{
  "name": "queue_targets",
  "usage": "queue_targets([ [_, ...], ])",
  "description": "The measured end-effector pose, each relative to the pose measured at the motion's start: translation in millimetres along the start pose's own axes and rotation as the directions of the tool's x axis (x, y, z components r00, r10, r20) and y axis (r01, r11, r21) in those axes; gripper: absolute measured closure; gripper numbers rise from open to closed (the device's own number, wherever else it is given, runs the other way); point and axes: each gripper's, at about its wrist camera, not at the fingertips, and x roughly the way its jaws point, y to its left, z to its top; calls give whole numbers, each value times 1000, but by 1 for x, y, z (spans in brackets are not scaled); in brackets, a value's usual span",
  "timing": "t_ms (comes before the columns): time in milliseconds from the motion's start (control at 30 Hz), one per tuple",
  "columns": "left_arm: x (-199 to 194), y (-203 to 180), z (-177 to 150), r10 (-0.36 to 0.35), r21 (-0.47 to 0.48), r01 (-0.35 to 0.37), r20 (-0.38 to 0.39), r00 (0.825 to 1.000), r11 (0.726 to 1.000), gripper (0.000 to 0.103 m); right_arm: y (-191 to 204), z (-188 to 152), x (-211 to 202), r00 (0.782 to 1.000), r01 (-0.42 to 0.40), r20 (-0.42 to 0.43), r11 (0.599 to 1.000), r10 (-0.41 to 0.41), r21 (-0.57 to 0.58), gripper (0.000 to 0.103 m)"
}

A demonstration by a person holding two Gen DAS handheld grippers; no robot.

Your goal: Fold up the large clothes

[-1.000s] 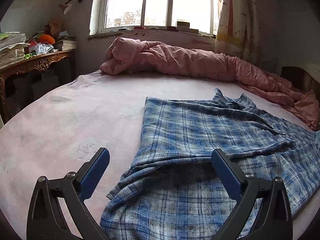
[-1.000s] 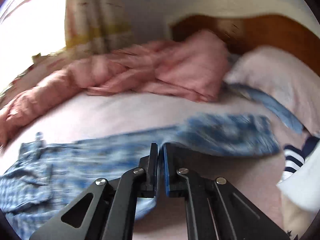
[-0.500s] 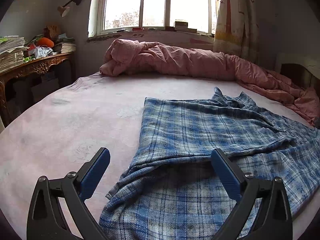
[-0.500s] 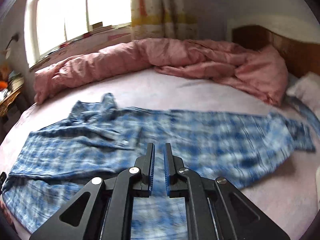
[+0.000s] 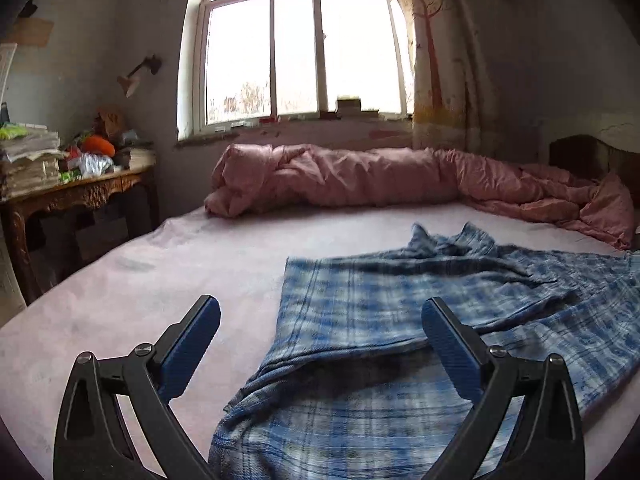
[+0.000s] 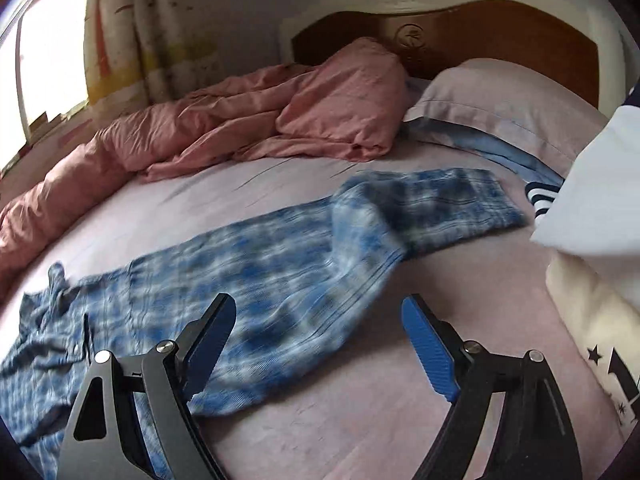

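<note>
Blue plaid shirt [image 5: 420, 320] spread flat across the pink bed sheet [image 5: 160, 280], mostly toward the near edge of the bed, collar bunched up toward the middle. One sleeve [image 6: 436, 200] stretched out toward the headboard end, cuff stopping just short of the pillow [image 6: 500, 100] and beside a folded white and navy-striped pile [image 6: 592, 184] at that corner. Hem side folded over on itself near the left gripper [image 5: 320, 320].

Left gripper: jaws spread wide, hanging over the shirt's near edge, nothing pinched, blue pads [image 5: 448, 344] clear of the cloth.

Right gripper [image 6: 318, 322]: jaws opening, wide apart already, upper sleeve lying below and between them but not clamped. Bit blurry there, so can't tell about actual contact with the left pad.

Pink quilt [image 5: 360, 176] rolled up along the far edge of the bed under the window [image 5: 300, 52], trailing round to the headboard [image 6: 460, 36]. Cluttered wooden desk [image 5: 60, 196] off the bed's left side.
</note>
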Motion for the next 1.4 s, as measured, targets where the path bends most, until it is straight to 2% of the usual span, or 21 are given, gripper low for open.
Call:
queue_targets([
  [67, -20, -22, 13, -38, -7, 39, 68, 997, 999, 3, -23, 12, 4, 1000, -23, 6, 995, 23, 97, 16],
  [133, -25, -56, 20, -39, 11, 39, 68, 997, 999, 2, -44, 19, 10, 1000, -25, -8, 981, 27, 190, 16],
  [200, -20, -99, 24, -70, 87, 66, 39, 997, 994, 2, -54, 24, 9, 999, 33, -5, 986, -33, 160, 16],
  [267, -9, -142, 30, -140, 146, 138, 8, 990, 980, 2, -54, 30, 6, 997, 64, 25, 993, -67, 94, 16],
  [300, -5, -165, 35, -153, 165, 151, 0, 988, 975, 2, -54, 32, 5, 999, 43, 25, 996, -45, 77, 16],
  [367, 3, -208, 46, -188, 176, 188, -16, 982, 966, 2, -64, 39, 13, 995, -95, -23, 989, 98, 116, 16],
  [433, 11, -245, 55, -246, 154, 249, -43, 968, 956, 2, -76, 40, 28, 973, -189, -92, 962, 210, 195, 16],
  [467, 15, -262, 56, -261, 137, 266, -57, 964, 954, 2, -84, 38, 41, 952, -232, -136, 939, 272, 255, 16],
  [567, 28, -302, 47, -311, 102, 324, -122, 942, 941, 2, -95, 28, 67, 935, -238, -174, 910, 310, 341, 18],
  [633, 35, -322, 32, -300, 140, 321, -151, 942, 937, 3, -95, 23, 78, 942, -207, -185, 917, 281, 341, 30],
  [733, 42, -332, 2, -182, 240, 215, -150, 972, 947, 4, -91, 18, 82, 968, -131, -162, 940, 190, 315, 37],
  [800, 52, -327, -3, -192, 215, 234, -200, 961, 948, 4, -88, 17, 80, 972, -148, -129, 938, 196, 313, 50],
  [867, 55, -320, -2, -196, 174, 234, -211, 958, 956, 4, -81, 20, 76, 966, -200, -104, 938, 237, 284, 90],
  [933, 58, -314, -3, -206, 141, 241, -222, 953, 960, 4, -73, 23, 66, 969, -220, -57, 947, 240, 234, 96],
  [1033, 61, -306, -3, -221, 97, 248, -227, 949, 964, 4, -48, 28, 33, 984, -174, 64, 980, 168, 96, 97],
  [1067, 62, -303, -3, -226, 83, 250, -227, 947, 965, 4, -33, 29, 15, 987, -93, 135, 995, 87, 35, 97],
  [1133, 62, -297, -2, -235, 51, 252, -225, 946, 966, 4, -15, 29, -8, 975, -85, 202, 996, 92, -40, 97],
  [1167, 62, -293, -2, -240, 33, 253, -222, 945, 967, 4, -2, 28, -18, 966, -148, 201, 985, 163, -87, 97],
  [1267, 64, -283, -1, -253, -21, 255, -219, 942, 967, 4, 30, 16, -31, 952, -249, 134, 952, 274, -176, 97],
  [1333, 67, -278, -1, -261, -51, 257, -230, 937, 965, 4, 55, 3, -31, 965, -211, 97, 939, 245, -272, 97],
  [1400, 69, -274, -2, -277, -76, 266, -241, 930, 961, 4, 62, -5, -26, 976, -150, 109, 948, 187, -281, 96],
])
